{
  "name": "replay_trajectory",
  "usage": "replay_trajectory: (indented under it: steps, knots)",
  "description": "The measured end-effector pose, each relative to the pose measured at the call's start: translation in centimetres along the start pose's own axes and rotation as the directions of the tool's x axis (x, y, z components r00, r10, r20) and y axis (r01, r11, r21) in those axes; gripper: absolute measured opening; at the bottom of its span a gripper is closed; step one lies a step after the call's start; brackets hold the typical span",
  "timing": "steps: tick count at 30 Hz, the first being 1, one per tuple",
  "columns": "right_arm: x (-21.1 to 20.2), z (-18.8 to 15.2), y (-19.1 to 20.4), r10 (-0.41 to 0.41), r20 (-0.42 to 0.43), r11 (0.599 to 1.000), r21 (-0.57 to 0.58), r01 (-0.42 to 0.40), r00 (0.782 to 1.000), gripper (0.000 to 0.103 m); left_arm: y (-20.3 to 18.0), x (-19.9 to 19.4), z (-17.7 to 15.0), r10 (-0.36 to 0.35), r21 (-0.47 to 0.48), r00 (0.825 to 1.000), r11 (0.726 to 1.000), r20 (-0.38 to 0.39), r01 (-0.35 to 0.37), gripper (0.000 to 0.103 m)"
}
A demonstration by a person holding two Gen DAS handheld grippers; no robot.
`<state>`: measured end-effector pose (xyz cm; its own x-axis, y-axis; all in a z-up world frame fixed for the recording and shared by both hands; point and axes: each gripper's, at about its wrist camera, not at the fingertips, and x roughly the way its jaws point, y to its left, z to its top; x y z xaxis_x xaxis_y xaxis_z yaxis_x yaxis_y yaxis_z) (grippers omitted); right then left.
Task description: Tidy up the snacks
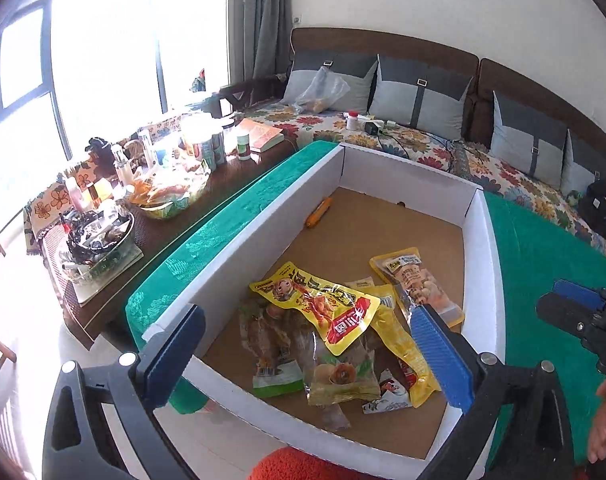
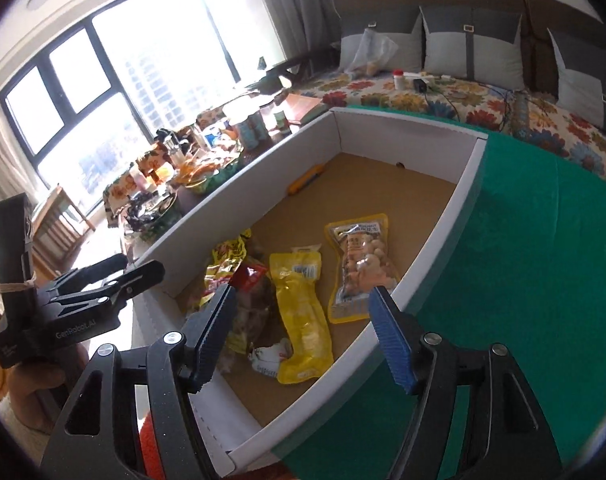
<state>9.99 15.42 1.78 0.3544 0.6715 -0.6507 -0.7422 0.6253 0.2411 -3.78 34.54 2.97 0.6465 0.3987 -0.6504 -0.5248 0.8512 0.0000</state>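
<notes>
Both tongs [image 1: 303, 344] [image 2: 303, 336] gape empty over half-buried snack packets [image 1: 323, 320] in the box [image 1: 231, 248].

Packets' [image 1: 335, 364] print unreadable; lower packets overlapped; window [image 1: 103, 48] glare-washed.

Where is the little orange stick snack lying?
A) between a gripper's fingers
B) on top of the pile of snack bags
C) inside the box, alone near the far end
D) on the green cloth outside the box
C: the orange stick snack lies alone on the brown floor of the white box near its far end, apart from the pile of snack bags at the near end.
</notes>
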Motion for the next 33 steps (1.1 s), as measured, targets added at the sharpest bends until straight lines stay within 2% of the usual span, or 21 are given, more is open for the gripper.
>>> replay_trajectory:
  steps: [3, 6, 8, 14, 22, 27, 29, 33]
  knots:
    - [-2.1, 0.0, -0.2, -0.040, 0.042, 0.999, -0.006, 0.040, 0.998, 0.078, -1.1, -2.0, 1.0, 0.086, 0.026, 0.995, 0.996, 0.052, -0.087, 0.103]
    - [-3.3, -0.3, -0.2, -0.079, 0.056, 0.997, -0.007, 0.080, 0.995, 0.079, -1.4, -2.7, 1.2, 0.170, 0.000, 0.984, 0.985, 0.051, -0.170, 0.103]
    - [-3.6, -0.4, -0.1, -0.108, 0.049, 0.994, -0.002, 0.108, 0.993, 0.079, -1.5, -2.9, 1.0, 0.195, -0.007, 0.979, 0.981, 0.050, -0.195, 0.103]
    - [-3.9, -0.3, 0.8, -0.156, 0.040, 0.987, -0.033, 0.158, 0.987, 0.082, -2.0, -2.4, 0.6, 0.179, 0.007, 0.983, 0.984, -0.036, -0.179, 0.103]
    - [-3.4, 0.1, 1.9, -0.164, 0.012, 0.984, -0.062, 0.165, 0.986, 0.082, -2.1, -3.4, 0.8, 0.201, 0.017, 0.979, 0.979, 0.009, -0.201, 0.103]
    - [-2.7, 0.5, 2.8, -0.191, -0.048, 0.980, -0.068, 0.188, 0.980, 0.082, -1.3, -4.1, 1.4, 0.198, 0.017, 0.980, 0.980, 0.016, -0.198, 0.103]
    - [-2.4, 0.8, 3.4, -0.195, -0.071, 0.979, -0.077, 0.190, 0.978, 0.082, -0.9, -4.3, 1.6, 0.179, 0.027, 0.984, 0.983, 0.009, -0.179, 0.103]
    - [-2.6, 1.0, 4.7, -0.202, -0.069, 0.975, -0.104, 0.194, 0.977, 0.082, -0.2, -4.7, 1.7, 0.080, 0.013, 0.997, 0.997, -0.003, -0.080, 0.103]
